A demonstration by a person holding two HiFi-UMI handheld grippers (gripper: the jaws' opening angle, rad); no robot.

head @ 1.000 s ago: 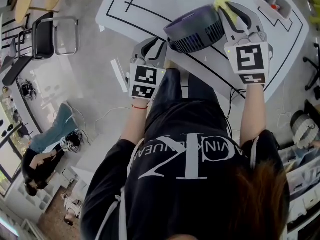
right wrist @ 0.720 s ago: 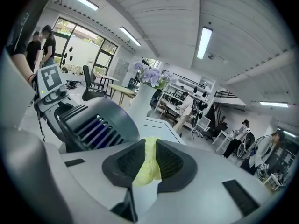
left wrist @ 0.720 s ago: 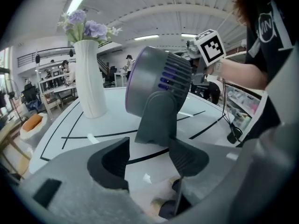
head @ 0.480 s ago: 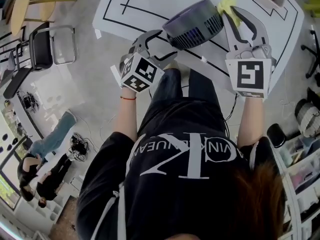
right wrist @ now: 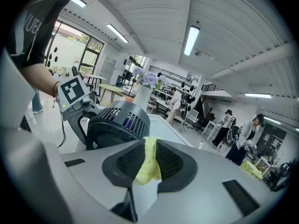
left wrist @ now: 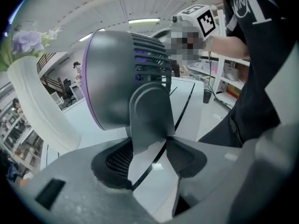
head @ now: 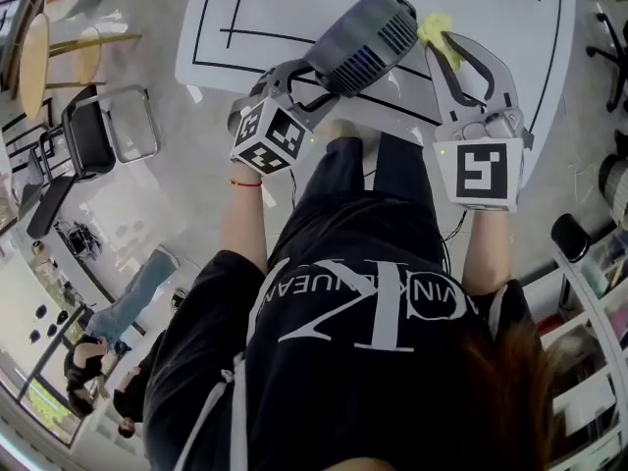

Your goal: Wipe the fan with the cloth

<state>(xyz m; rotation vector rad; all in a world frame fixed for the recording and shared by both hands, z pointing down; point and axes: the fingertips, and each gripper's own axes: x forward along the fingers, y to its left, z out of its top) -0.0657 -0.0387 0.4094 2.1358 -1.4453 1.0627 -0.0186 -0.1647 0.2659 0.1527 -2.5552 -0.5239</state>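
My left claw (left wrist: 149, 143) is closing on the stand (left wrist: 148, 113) of the fan (head: 358, 32). The fan sits at the near edge of the table (head: 294, 3), its drum axis roughly level and its rear grille (right wrist: 119, 118) turned toward my right claw (right wrist: 147, 158). That claw is clamped on the yellow cloth (right wrist: 149, 169) just beside the grille.

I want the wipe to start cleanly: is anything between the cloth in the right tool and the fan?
Nothing visible does: the cloth, pinched in the right tool, is close beside the fan with no object between.
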